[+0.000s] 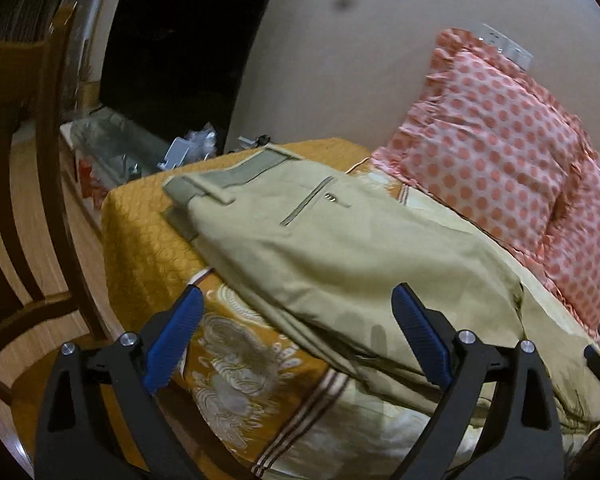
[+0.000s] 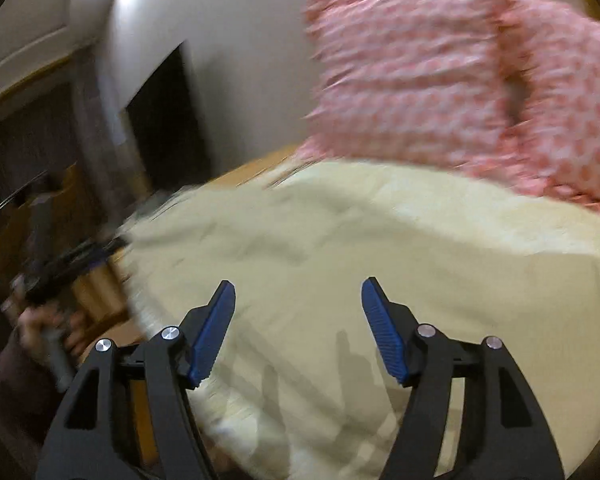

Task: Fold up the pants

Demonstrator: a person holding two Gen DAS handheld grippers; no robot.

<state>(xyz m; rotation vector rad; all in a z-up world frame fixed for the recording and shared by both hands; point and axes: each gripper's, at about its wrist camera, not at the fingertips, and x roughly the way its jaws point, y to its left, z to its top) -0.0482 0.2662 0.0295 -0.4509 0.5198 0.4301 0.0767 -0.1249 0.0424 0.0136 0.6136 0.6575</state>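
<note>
On the bed (image 1: 140, 216), pants (image 1: 340, 248) lie ahead of both spread-open, empty grippers (image 1: 296, 336) (image 2: 298, 328).

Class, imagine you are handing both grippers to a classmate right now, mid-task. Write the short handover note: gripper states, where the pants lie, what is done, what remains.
Left gripper: open, empty, above the near edge of the pants.
Right gripper: open, empty, over pale fabric; this view is motion-blurred.
Pants: khaki, lying on the patterned bedspread, waistband at the far end, back pocket facing up, beside the pink dotted pillow.
Done: the legs seem laid one over the other lengthwise.
Left: probably fold the leg end up toward the waistband, then smooth.
</note>
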